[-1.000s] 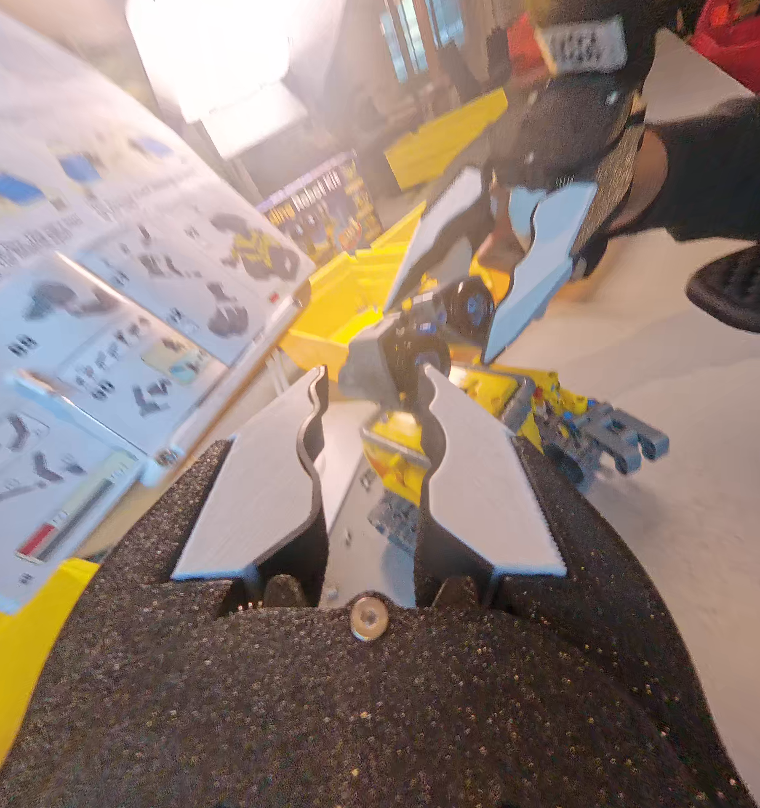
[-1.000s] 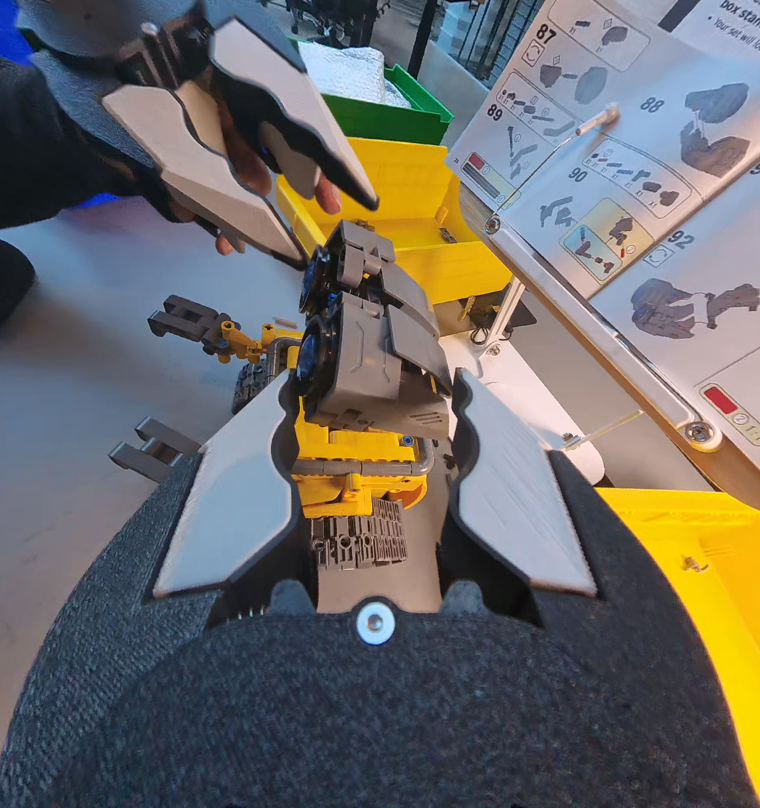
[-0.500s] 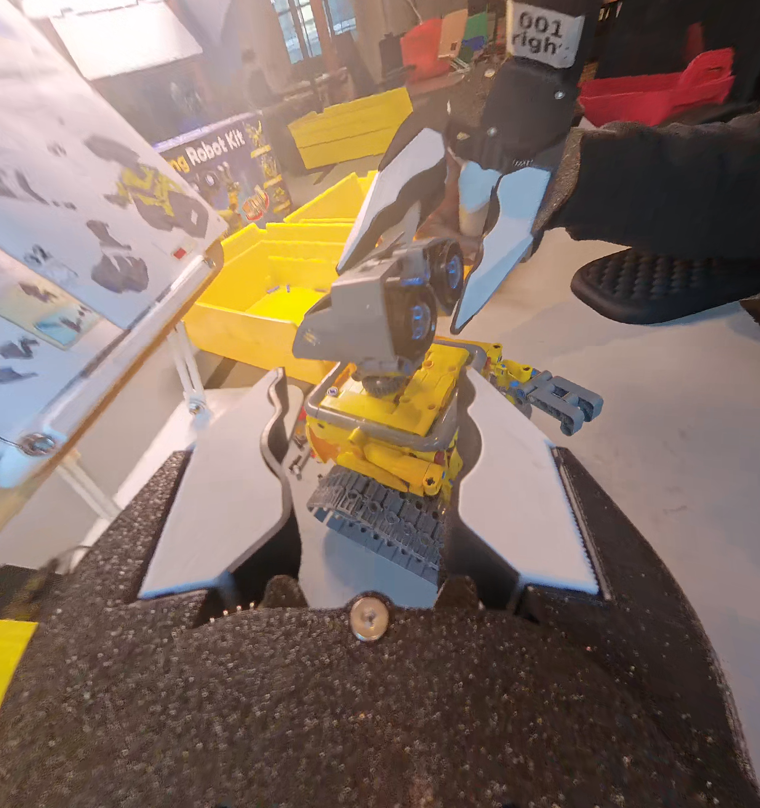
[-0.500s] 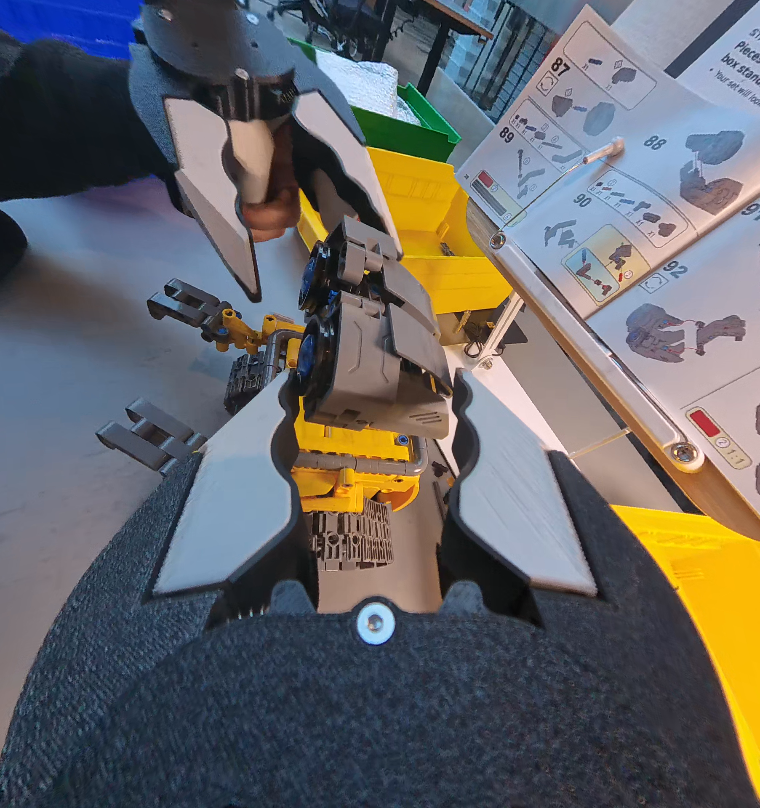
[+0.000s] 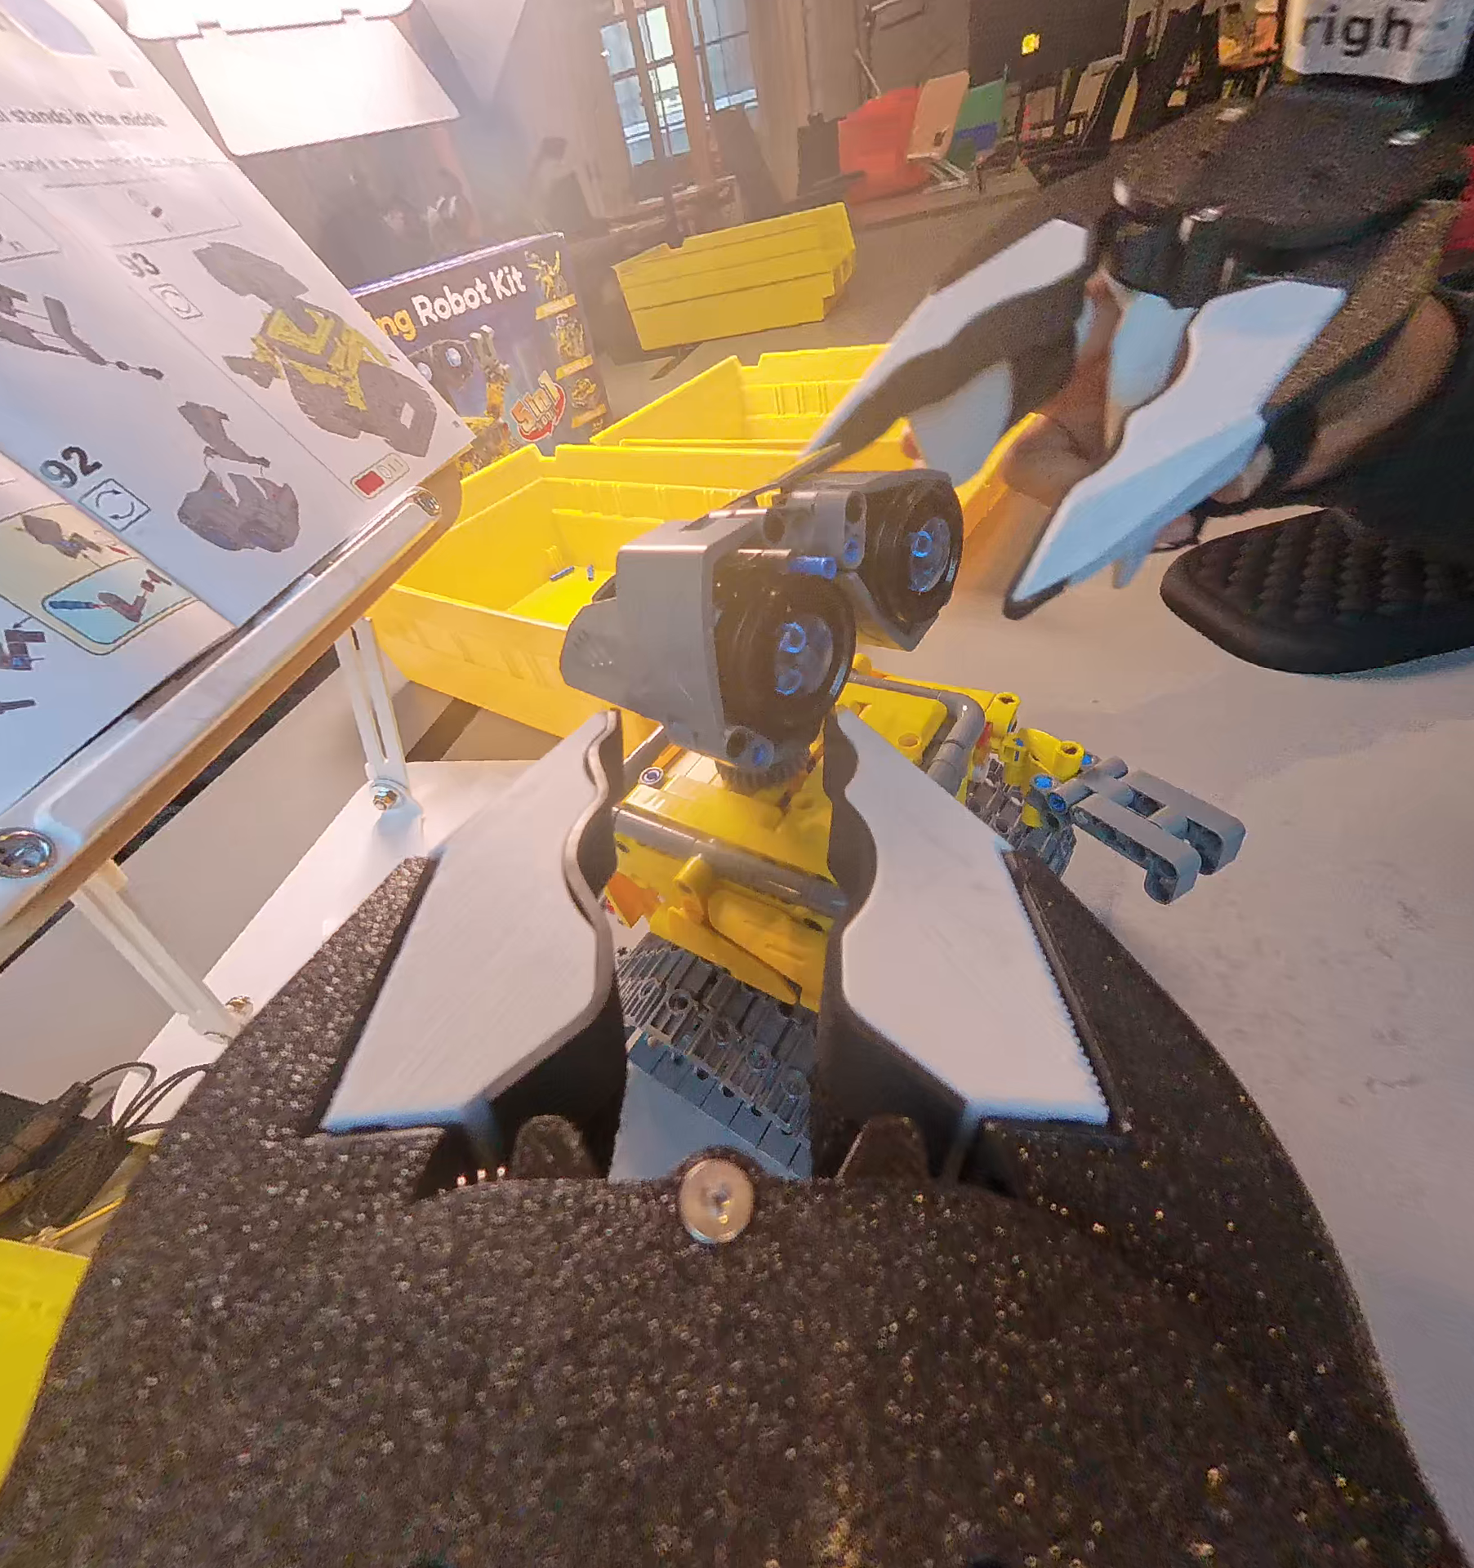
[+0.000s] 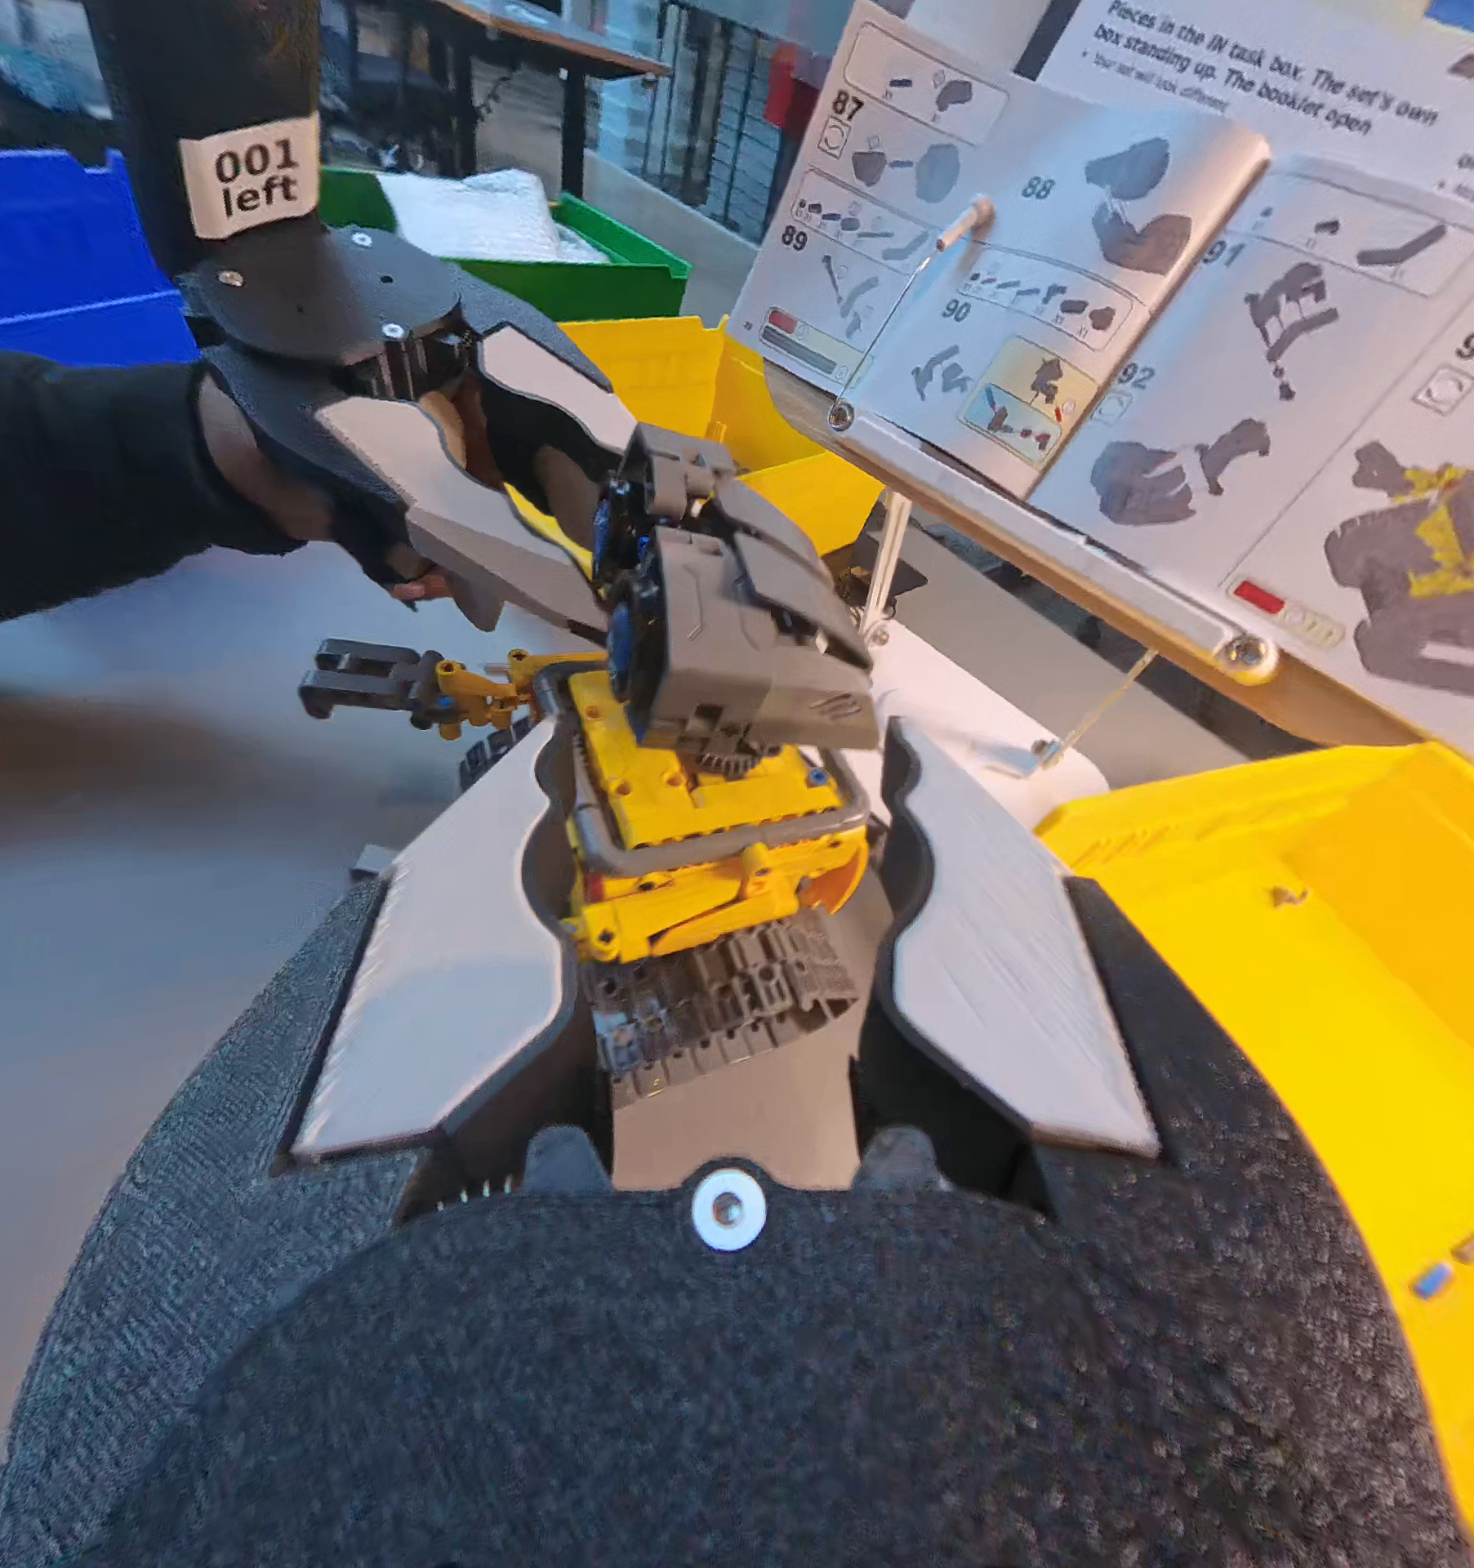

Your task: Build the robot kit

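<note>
Left tongs (image 5: 725, 738) agape, empty | right tongs (image 6: 720, 734) likewise | both beside the toy robot (image 5: 699, 628) (upright on tabletop (image 5: 1310, 976))

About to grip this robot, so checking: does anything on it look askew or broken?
The grey head looks askew: it sits tilted on the yellow body, one eye higher than the other. The wide-angle lens may exaggerate this. Nothing looks spilled or broken.
</note>
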Tool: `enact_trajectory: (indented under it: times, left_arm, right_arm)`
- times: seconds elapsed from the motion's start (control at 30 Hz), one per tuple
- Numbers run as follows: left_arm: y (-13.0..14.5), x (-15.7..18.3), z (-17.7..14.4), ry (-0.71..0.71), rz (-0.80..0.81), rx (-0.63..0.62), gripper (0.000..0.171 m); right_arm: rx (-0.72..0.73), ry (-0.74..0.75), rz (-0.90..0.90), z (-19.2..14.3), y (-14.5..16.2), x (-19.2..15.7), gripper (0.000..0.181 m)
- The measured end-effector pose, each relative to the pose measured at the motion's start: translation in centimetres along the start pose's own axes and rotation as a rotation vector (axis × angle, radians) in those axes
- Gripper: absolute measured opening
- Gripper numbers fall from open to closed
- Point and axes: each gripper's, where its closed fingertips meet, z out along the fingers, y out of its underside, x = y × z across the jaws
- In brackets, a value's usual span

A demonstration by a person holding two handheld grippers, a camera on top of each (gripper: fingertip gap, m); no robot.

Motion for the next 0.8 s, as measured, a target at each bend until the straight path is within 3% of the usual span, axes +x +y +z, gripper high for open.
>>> enact_trajectory:
  times: [0.1,0.2,0.4,0.63,0.8]
  left_arm:
    - [0.1,0.1,0.1,0.005,-0.005,-0.004,0.046]
    - [0.1,0.2,-0.1,-0.006,-0.002,-0.016,0.046]
    - [-0.2,0.5,-0.8,-0.023,0.025,-0.039,0.047]
    - [0.1,0.9,-1.0,-0.010,0.032,-0.064,0.047]
    - [0.0,0.9,0.2,-0.076,-0.009,-0.118,0.045]
  right_arm:
    - [-0.061,0.055,0.045,0.0,2.2,-2.0,0.065]
    - [-0.053,0.075,0.060,1.1,2.8,-3.0,0.047]
    - [-0.168,0.046,-0.043,3.2,4.0,-3.0,0.042]
    - [-0.219,-0.021,-0.153,2.7,4.5,-1.5,0.030]
    - [-0.249,-0.096,-0.241,1.9,5.2,0.4,0.023]
